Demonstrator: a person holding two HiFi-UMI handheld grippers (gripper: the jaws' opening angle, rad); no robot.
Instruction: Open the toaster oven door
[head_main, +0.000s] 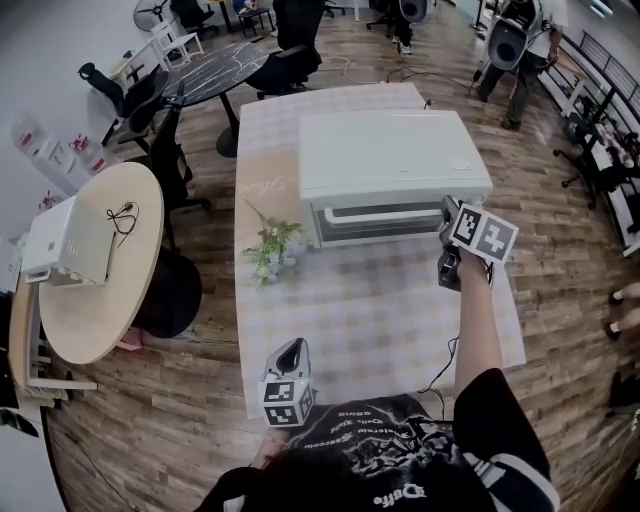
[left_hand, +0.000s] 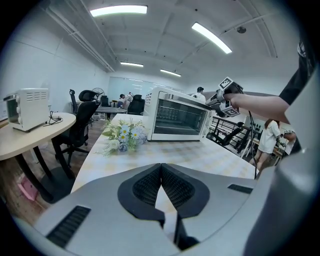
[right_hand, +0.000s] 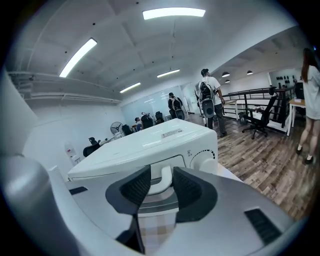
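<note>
Left gripper (left_hand: 161, 167) fills the bottom of the shot, jaws closed with the tips touching, nothing caught in them. Past it there's a table (left_hand: 200, 155) with a checked cloth, a little bunch of flowers (left_hand: 122, 137) on it and the toaster oven (left_hand: 177, 117) behind, door shut. The right gripper (left_hand: 215, 101) is up at the oven's top right corner. Off left, a round table (left_hand: 30, 137) carries another white appliance (left_hand: 27, 107), with a black office chair (left_hand: 82, 120) beside it.

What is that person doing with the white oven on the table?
A person is reaching the right tongs to the door handle of the closed toaster oven. The handle's end sits between the open tongs, not squeezed yet. The left tongs are shut and empty, held over the near end of the table.
</note>
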